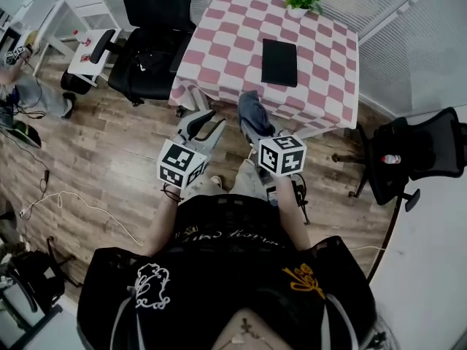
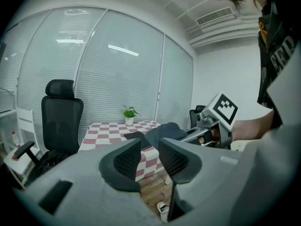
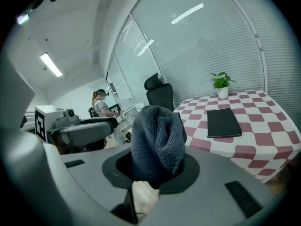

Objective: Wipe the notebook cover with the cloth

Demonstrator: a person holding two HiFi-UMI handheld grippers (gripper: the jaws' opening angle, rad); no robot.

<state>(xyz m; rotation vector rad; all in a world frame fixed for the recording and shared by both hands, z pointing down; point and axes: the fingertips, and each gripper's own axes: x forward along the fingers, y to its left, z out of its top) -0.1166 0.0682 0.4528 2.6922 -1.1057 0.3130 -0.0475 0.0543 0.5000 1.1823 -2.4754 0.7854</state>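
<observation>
Checked table (image 1: 219,57) ahead of you, office chair (image 1: 149,42) beside it, black notebook (image 1: 279,62) flat on top. Your right gripper (image 1: 261,133) clamps the bunched cloth (image 3: 157,140); your left gripper (image 2: 149,147) gapes slightly, empty. The right gripper view catches a distant person (image 3: 99,105).

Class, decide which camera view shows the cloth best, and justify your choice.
The right gripper view: the cloth fills its centre, clamped in the right claw, knit texture clear. The head view shows it only as a small dark bundle; the left gripper view shows it partly behind the left claw.
</observation>
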